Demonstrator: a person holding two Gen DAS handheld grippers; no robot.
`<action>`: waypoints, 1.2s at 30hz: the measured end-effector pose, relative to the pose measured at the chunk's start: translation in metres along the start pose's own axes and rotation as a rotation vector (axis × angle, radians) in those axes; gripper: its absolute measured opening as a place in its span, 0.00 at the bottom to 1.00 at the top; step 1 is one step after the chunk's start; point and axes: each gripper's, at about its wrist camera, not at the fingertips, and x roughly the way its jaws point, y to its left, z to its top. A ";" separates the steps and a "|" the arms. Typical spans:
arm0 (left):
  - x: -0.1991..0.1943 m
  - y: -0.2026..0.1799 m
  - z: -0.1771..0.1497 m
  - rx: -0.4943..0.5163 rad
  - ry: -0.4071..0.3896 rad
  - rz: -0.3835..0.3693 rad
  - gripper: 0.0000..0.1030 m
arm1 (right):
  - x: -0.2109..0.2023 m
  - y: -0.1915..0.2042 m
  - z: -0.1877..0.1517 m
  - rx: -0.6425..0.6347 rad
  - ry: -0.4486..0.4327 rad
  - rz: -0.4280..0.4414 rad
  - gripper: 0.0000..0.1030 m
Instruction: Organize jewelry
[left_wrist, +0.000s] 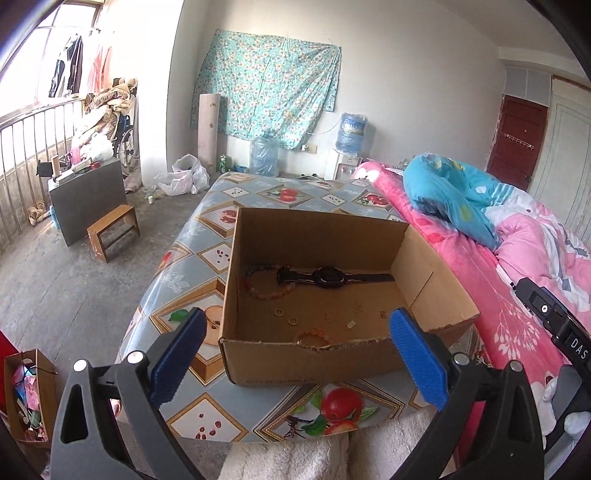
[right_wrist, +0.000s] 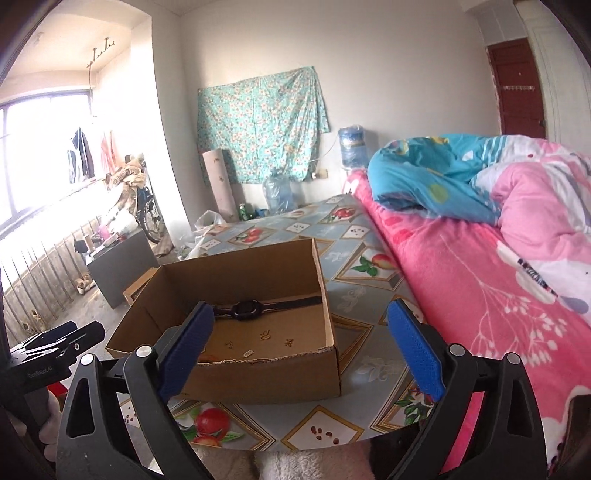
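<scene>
The blue-padded fingers (left_wrist: 177, 354) of the left gripper (left_wrist: 295, 354) stand wide apart with nothing between them, framing the near wall of the cardboard box (left_wrist: 332, 354); the right gripper (right_wrist: 299, 347) is spread just as wide and empty, its left finger pad (right_wrist: 186, 350) covering part of the box's near corner. Inside the box lie a black watch (left_wrist: 328, 277) along the far wall, a beaded bracelet (left_wrist: 258, 286) at its left end, two gold rings (left_wrist: 285, 316), and an orange bracelet (left_wrist: 314, 338) half cut off by the torn front edge. Several smaller pieces (left_wrist: 351, 324) on the box floor are too tiny to identify. The box sits on a surface (left_wrist: 192, 254) covered in a fruit-patterned cloth, just beside a bed with a pink quilt (right_wrist: 480, 280). Behind hang a floral sheet (left_wrist: 269, 99) on the wall, with water jugs (left_wrist: 264, 157) below.
</scene>
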 end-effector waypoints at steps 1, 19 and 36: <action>0.000 0.000 -0.004 -0.007 0.012 -0.011 0.95 | -0.002 0.000 -0.003 0.001 -0.005 -0.011 0.92; 0.037 -0.024 -0.045 0.075 0.127 0.194 0.95 | 0.039 0.017 -0.042 -0.046 0.286 0.027 0.92; 0.078 -0.020 -0.041 0.036 0.328 0.230 0.94 | 0.077 0.033 -0.053 -0.082 0.432 0.055 0.92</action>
